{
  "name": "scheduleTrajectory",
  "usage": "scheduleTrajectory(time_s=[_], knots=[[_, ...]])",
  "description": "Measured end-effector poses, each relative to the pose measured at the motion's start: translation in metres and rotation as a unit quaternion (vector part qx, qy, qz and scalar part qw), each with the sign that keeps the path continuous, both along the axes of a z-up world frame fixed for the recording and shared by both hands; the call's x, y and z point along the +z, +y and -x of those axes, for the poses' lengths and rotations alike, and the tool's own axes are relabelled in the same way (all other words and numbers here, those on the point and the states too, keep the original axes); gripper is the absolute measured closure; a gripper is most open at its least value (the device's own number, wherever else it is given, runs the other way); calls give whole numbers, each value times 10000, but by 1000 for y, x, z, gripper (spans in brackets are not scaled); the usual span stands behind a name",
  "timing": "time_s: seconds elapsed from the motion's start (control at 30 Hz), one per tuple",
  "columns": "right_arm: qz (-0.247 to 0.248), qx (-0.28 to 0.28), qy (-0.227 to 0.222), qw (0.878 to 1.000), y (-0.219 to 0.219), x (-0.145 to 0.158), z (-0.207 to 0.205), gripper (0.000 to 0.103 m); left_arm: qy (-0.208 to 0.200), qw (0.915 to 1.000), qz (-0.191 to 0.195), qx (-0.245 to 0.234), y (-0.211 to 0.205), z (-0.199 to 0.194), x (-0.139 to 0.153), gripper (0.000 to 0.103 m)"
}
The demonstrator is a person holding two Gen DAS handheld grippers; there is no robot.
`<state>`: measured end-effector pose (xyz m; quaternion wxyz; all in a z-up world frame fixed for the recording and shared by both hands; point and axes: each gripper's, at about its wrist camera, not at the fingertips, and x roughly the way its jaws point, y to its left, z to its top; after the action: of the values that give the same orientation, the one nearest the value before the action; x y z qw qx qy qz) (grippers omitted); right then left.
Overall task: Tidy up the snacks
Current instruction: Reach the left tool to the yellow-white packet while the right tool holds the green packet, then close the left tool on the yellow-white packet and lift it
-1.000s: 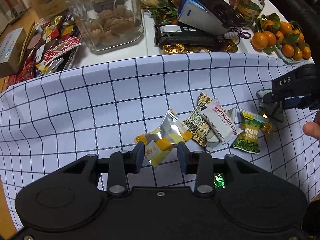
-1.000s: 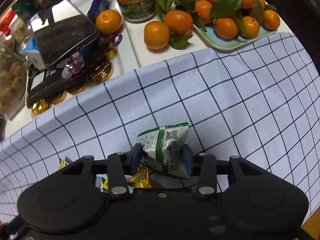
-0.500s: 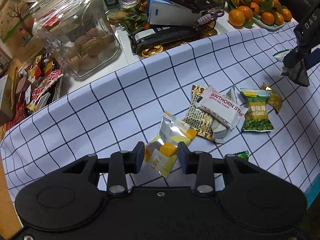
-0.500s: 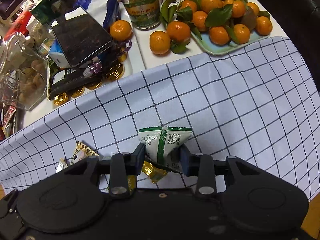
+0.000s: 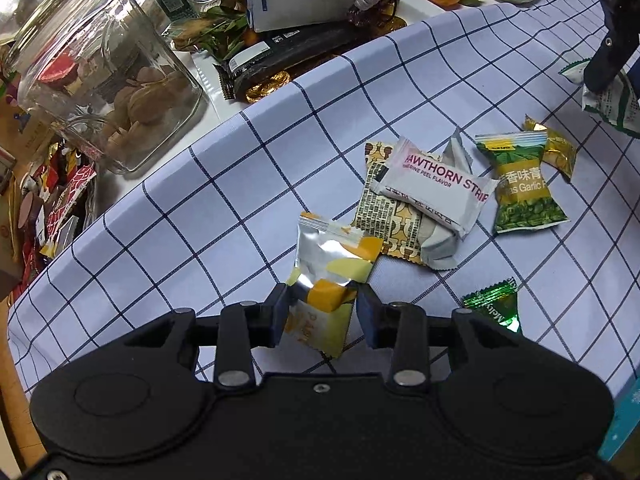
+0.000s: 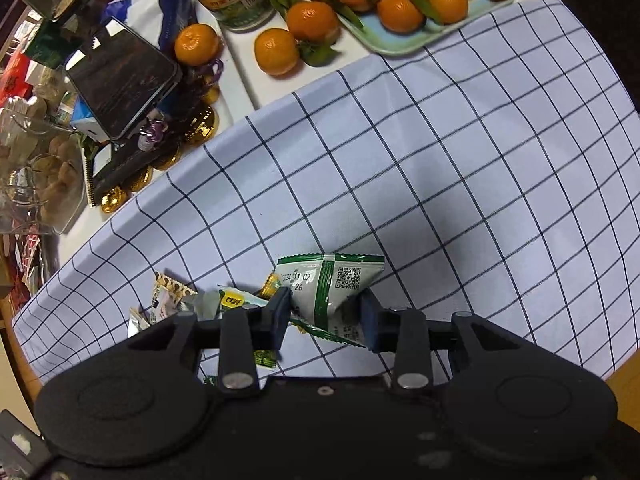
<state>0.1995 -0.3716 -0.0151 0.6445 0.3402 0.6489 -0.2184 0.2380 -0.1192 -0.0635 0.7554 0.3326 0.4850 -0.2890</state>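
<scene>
On the checked cloth lies a silver and yellow packet. Its near end sits between the jaws of my left gripper, which are opening, and the pads do not press it. Beside it are a brown patterned packet, a white hawthorn strip bar, a green garlic pea packet, a gold candy and a green foil candy. My right gripper is shut on a green and white packet, held above the cloth to the right of the pile.
A glass jar of walnuts stands at the back left beside a heap of red wrapped snacks. Behind the cloth lie a phone on boxes, gold coins, loose tangerines and a tray of tangerines.
My left gripper has sunk toward the silver and yellow packet, rolled, and its jaws have widened around it. My right gripper has risen and carried the green and white packet away from the pile.
</scene>
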Motion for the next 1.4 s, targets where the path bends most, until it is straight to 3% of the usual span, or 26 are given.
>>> scheduleTrajectory(time_s=[0.2,0.37,0.5,0.6,0.67,0.73,0.87,0.97,1.07,1.17,1.27,1.4], knots=[[-165,-73,97,9998,-4,-5,1,66,233,9984,261,452,1,-12,0,53],[-349,-87,181,9992,-8,-8,1,66,546,9919,401,1075,0,-25,-1,55],[-402,-209,241,9987,-18,-7,4,66,976,9780,499,1776,3,-38,1,64],[-529,-322,388,9973,-27,-12,7,66,1395,9630,513,2249,9,-46,2,82],[-815,-411,543,9943,-31,-21,10,65,1670,9519,480,2525,14,-48,2,85],[-1103,-560,724,9897,-35,-32,14,65,1662,9476,483,2684,19,-47,4,85],[-1127,-741,1113,9846,-34,-50,19,65,1202,9562,483,2626,22,-43,14,82],[-1124,-731,1194,9837,-29,-53,19,65,918,9700,603,2168,20,-41,22,74],[-1281,-659,1123,9832,-24,-52,18,65,873,9797,761,1635,12,-42,23,73],[-1269,-548,1076,9845,-20,-49,17,65,529,9875,760,1279,9,-35,26,73],[-1238,-524,1081,9850,-19,-46,18,65,187,9926,633,1022,5,-27,26,73],[-1334,-548,1037,9841,-22,-44,20,65,334,9940,554,878,0,-28,16,72]])
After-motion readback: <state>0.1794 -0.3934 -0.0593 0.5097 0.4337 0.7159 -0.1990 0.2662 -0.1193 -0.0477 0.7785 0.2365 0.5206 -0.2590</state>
